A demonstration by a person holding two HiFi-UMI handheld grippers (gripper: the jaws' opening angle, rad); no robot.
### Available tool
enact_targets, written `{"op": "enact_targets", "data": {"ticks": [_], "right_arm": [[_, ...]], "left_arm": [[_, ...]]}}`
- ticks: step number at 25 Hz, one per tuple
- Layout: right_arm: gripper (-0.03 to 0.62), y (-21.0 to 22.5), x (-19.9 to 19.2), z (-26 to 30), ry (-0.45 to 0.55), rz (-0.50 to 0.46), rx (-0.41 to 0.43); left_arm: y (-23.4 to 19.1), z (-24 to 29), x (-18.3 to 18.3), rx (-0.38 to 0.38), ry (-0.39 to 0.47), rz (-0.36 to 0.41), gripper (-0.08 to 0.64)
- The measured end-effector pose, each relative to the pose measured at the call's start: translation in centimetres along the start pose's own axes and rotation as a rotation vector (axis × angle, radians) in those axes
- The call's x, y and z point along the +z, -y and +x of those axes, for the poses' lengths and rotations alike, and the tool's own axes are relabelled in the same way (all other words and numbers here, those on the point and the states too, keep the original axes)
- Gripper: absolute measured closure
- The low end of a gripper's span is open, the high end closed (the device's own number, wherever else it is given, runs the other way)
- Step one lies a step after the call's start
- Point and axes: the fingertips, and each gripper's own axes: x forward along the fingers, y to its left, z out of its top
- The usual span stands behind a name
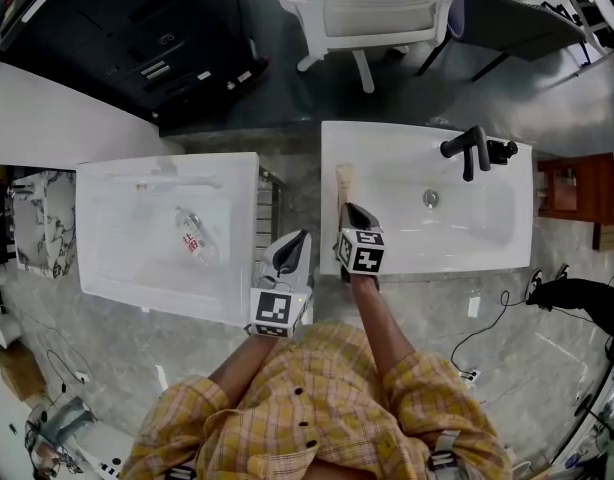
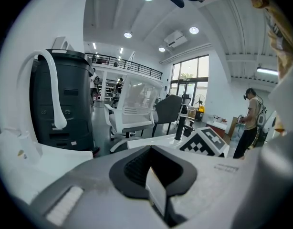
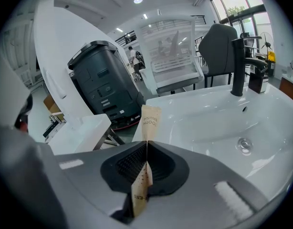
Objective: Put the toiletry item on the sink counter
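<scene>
A brown paper toothbrush packet (image 1: 343, 182) (image 3: 150, 120) is pinched between the jaws of my right gripper (image 1: 350, 210) (image 3: 146, 146). It sticks out forward over the left edge of the white sink counter (image 1: 331, 148) (image 3: 171, 105). Whether its far end touches the counter I cannot tell. The packet's tail hangs behind the pads in the right gripper view. My left gripper (image 1: 298, 238) (image 2: 151, 151) is shut with nothing in it, in the gap between the sink and the white unit on the left.
A black faucet (image 1: 473, 150) (image 3: 239, 65) stands at the basin's far side, with the drain (image 1: 430, 198) below it. On the left, a white tub (image 1: 99, 268) holds a clear bottle (image 1: 192, 236). A black machine (image 1: 117, 28), white chair (image 1: 367, 8) and dark chair (image 1: 507, 20) stand beyond.
</scene>
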Motion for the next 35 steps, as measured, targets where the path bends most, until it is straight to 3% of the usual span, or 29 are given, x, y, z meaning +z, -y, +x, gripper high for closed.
{"op": "enact_targets", "data": {"ticks": [12, 20, 35], "right_arm": [[0.567, 0.6, -0.7, 1.4, -0.031, -0.013, -0.008], [0.534, 0.7, -1.0, 2.0, -0.037, -0.019, -0.030], [0.468, 1.2, -0.1, 0.9, 0.013, 0.061, -0.031]], "left_arm": [[-0.2, 0.5, -0.2, 0.008, -0.009, -0.003, 0.560], [-0.8, 0.3, -0.5, 0.018, -0.014, -0.051, 0.560], [-0.6, -0.6, 0.2, 0.017, 0.004, -0.063, 0.560]]}}
